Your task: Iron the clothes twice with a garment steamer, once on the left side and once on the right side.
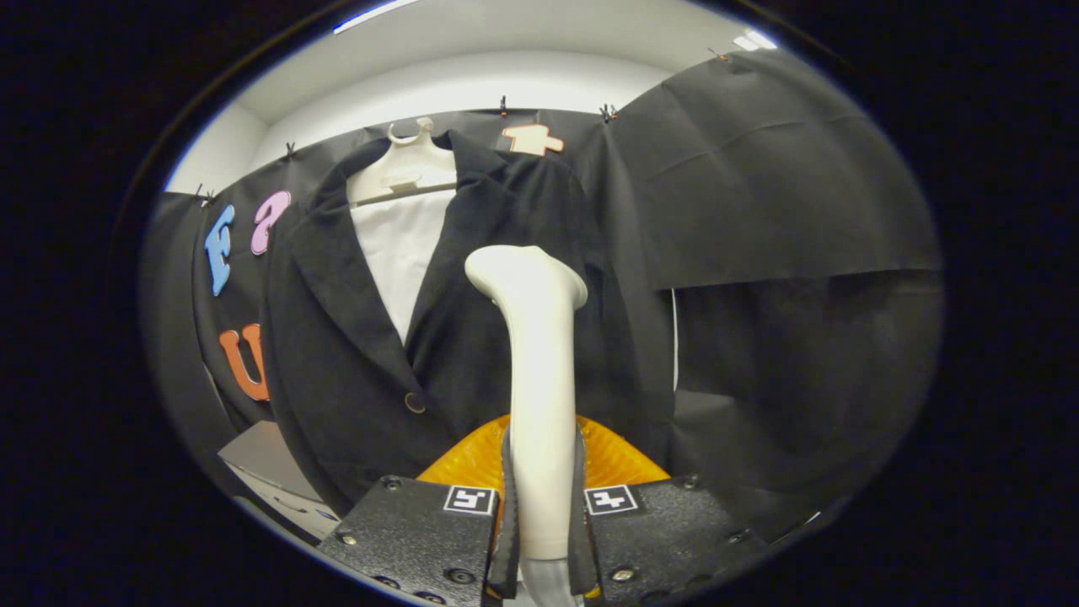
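You are holding the garment steamer (539, 396) upright in the gripper (539, 514): both fingers are pressing on the lower part of its pale handle, one on each side, so the grip is closed on the tool and the pick-up step is behind you. The steamer's head is standing above the fingers and is facing the black jacket (362, 337), which is hanging on a white hanger (405, 173) against the booth wall, just ahead of the fingers, with a white shirt (400, 253) showing between its lapels. The head is lying over the jacket panel on the far side of the lapel opening from the coloured letters, beside the button (415, 403); whether it is touching the cloth or standing just off it cannot be told from here. No steam is showing. You are therefore working at the ironing stage itself, but the fabric is giving no sign of which pass has been made, so judge both strokes as possibly outstanding. What is remaining, as far as can be judged: you are to be running the head along one front panel, then along the other, keeping the handle clamped between the fingers throughout.
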